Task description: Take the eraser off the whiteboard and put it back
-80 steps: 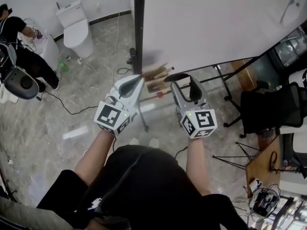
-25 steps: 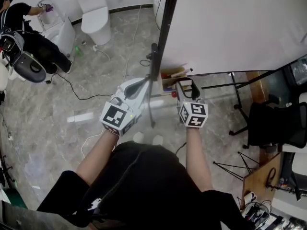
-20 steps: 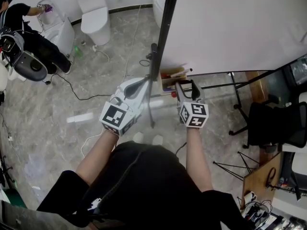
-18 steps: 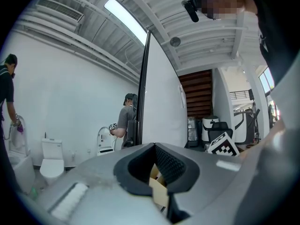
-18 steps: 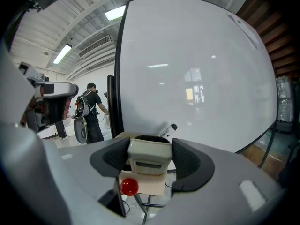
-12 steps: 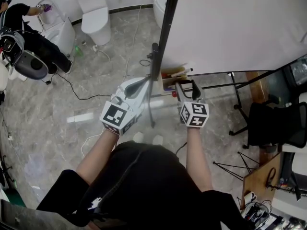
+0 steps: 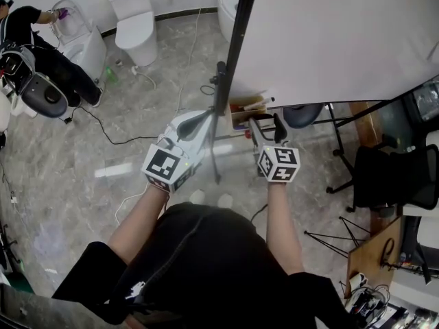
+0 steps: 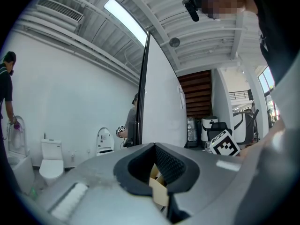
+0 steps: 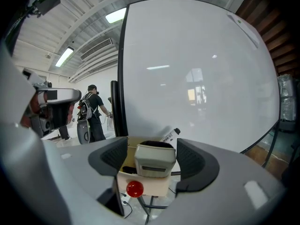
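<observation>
The put-back looks nearly done: the right gripper (image 7: 266,123), its jaws just opening, stands spread around the eraser (image 9: 155,160) (not touching it), which rests in the box (image 9: 149,187) at the whiteboard's (image 9: 197,69) lower-left corner. Next, probably a straight withdrawal.

The person wears a black top (image 7: 199,252), sleeves apparently short. The left gripper (image 7: 204,117) and right gripper (image 7: 266,125) are pale grey shells with black ribbed pads (image 9: 110,155) and black-and-white marker cubes (image 7: 164,168).
</observation>
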Action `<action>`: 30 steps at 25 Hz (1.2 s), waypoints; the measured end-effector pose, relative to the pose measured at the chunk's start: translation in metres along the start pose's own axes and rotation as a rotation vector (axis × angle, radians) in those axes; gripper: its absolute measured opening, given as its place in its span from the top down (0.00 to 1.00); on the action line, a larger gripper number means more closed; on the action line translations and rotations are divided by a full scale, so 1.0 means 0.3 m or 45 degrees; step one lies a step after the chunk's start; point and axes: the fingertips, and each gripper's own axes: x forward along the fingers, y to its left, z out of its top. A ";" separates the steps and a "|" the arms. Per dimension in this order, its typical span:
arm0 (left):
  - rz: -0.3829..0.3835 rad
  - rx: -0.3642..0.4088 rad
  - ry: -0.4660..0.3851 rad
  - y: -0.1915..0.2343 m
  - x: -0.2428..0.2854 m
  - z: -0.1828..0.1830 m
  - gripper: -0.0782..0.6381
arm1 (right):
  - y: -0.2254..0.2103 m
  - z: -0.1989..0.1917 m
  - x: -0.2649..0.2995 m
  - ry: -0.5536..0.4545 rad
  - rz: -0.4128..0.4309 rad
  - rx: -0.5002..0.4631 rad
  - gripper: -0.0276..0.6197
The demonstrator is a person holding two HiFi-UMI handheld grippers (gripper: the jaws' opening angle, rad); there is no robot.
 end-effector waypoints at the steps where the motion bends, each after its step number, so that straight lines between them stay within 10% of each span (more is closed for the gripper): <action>1: -0.008 0.010 0.002 -0.002 0.001 -0.002 0.88 | 0.003 0.009 -0.005 -0.006 0.002 -0.005 0.46; 16: -0.154 0.017 -0.027 -0.106 0.082 0.024 0.89 | 0.056 0.221 -0.230 -0.212 0.032 -0.041 0.52; 30: -0.268 0.004 -0.073 -0.205 0.122 0.079 0.89 | 0.012 0.332 -0.457 -0.335 -0.104 -0.088 0.88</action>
